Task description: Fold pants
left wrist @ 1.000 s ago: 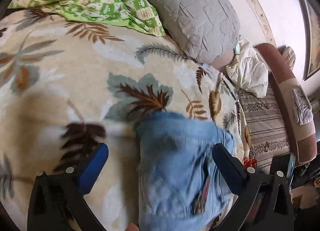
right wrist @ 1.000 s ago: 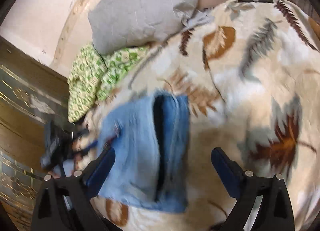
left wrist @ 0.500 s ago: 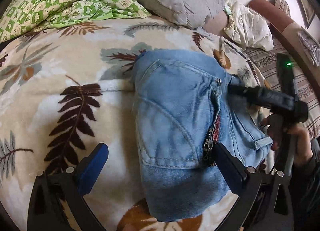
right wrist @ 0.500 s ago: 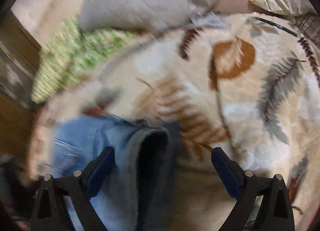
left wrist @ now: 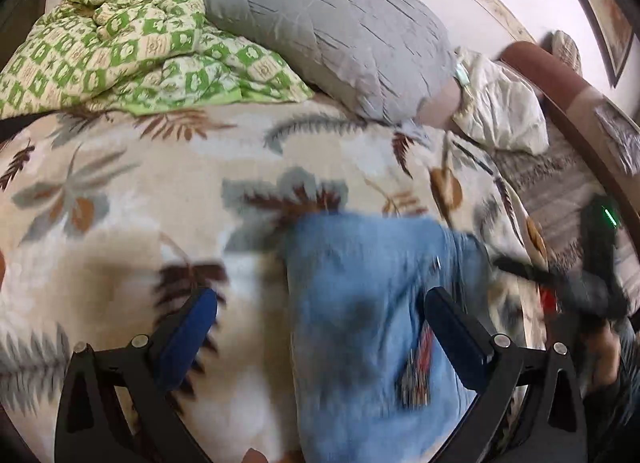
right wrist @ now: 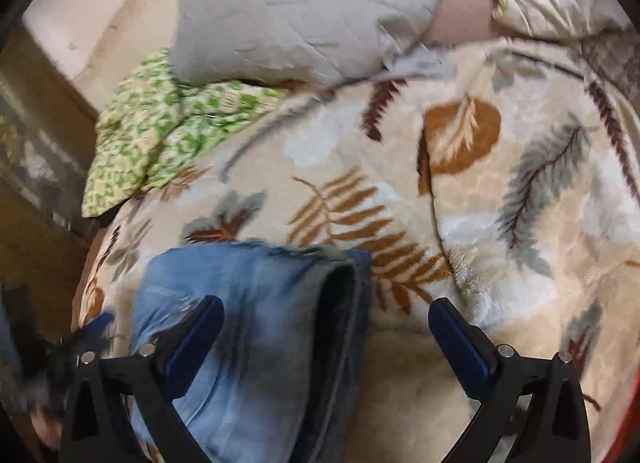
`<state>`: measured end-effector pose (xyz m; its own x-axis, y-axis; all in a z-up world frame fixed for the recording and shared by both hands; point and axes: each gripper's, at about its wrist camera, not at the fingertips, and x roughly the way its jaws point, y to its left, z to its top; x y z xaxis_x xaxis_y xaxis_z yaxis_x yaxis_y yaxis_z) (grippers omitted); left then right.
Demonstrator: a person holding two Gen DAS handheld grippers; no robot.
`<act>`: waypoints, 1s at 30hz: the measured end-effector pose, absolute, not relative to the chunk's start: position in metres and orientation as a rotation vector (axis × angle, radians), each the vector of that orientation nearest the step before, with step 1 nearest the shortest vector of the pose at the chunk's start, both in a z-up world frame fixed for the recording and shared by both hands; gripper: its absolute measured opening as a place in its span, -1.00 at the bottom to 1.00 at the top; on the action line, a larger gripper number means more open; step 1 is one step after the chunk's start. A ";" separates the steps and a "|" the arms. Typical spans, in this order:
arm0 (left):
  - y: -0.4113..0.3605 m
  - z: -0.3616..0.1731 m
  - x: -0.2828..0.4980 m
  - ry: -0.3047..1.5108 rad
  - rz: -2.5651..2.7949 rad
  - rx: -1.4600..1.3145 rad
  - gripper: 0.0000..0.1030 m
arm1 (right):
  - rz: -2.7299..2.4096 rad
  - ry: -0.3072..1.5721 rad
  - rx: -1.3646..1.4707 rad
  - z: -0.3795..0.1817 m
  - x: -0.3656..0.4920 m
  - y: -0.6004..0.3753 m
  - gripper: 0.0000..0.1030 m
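Note:
The blue jeans (left wrist: 360, 303) lie folded into a compact stack on the leaf-print blanket (left wrist: 160, 191). My left gripper (left wrist: 320, 319) is open and empty above the stack's left part; its right finger hangs over the denim. In the right wrist view the jeans (right wrist: 256, 303) show their folded edge, and my right gripper (right wrist: 326, 331) is open and empty over them. The right gripper also shows blurred at the right of the left wrist view (left wrist: 560, 283).
A grey pillow (left wrist: 332, 23) and a green checked quilt (left wrist: 120, 43) lie at the head of the bed. A cream cloth (left wrist: 504, 111) and a brown headboard rail (left wrist: 560, 79) are at the right. A wooden cabinet (right wrist: 32, 183) stands left.
Both grippers stay open and empty. The left view has pulled back from the jeans and is blurred by motion. The right gripper has shifted so the folded jeans sit under its left finger.

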<state>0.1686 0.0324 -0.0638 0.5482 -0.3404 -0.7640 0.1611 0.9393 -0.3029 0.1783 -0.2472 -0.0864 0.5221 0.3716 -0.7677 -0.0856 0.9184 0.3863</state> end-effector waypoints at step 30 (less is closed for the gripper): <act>0.005 -0.041 0.111 0.765 -0.123 -0.073 1.00 | -0.077 0.660 0.116 -0.025 0.074 -0.227 1.00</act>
<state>0.1107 0.0047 -0.0411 0.7145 -0.1379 -0.6860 0.0846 0.9902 -0.1110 0.0737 -0.2270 -0.0251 0.7873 -0.0341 -0.6157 0.1079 0.9907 0.0831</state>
